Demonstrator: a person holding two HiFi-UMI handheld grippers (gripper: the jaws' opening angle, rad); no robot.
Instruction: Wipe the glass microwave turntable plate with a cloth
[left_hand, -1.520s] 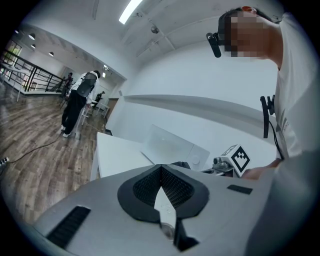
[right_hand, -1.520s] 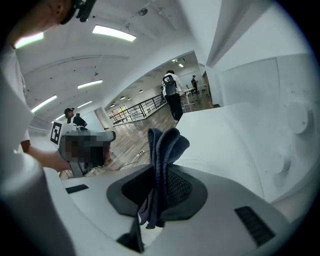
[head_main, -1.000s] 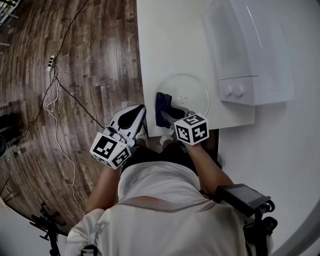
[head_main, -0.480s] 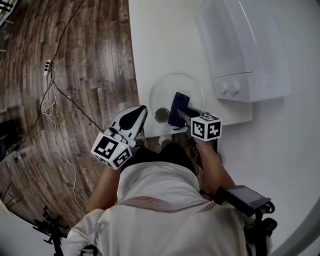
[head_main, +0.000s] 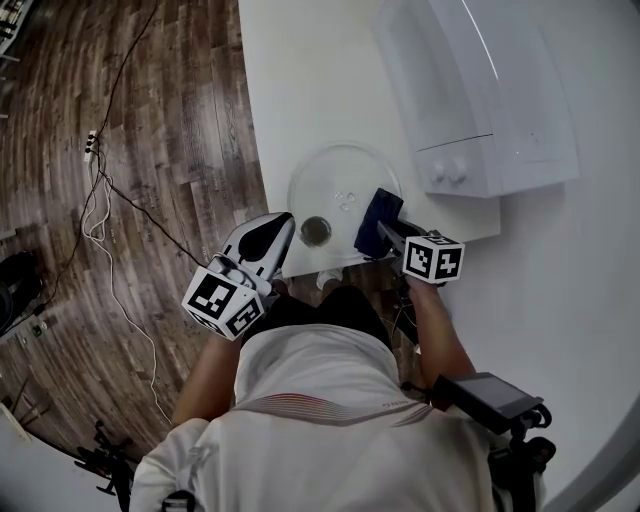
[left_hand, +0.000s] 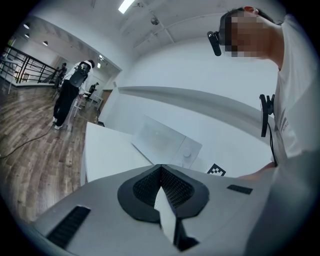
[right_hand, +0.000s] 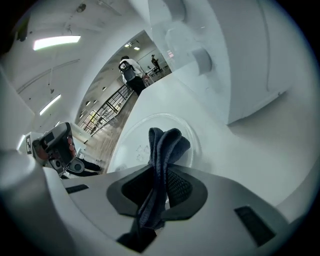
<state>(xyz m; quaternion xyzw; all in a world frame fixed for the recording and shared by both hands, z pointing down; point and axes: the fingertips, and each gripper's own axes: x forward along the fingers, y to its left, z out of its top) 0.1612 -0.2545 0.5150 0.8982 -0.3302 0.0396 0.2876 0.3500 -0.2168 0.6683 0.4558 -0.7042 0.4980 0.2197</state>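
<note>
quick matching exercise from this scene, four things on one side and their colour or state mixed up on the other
Column A
1. cloth
2. glass plate
3. left gripper
4. microwave

Column B
a. shut, nothing between its jaws
b. white, standing on the counter
c. dark blue, pinched in the right gripper
d. clear, lying flat on the counter

Pairs: 1-c; 2-d; 3-a; 4-b

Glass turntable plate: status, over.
Right gripper shut on dark blue cloth at right edge of round clear glass plate. Left gripper shut, empty, clear of plate. Dark round spot on plate's near side.
</note>
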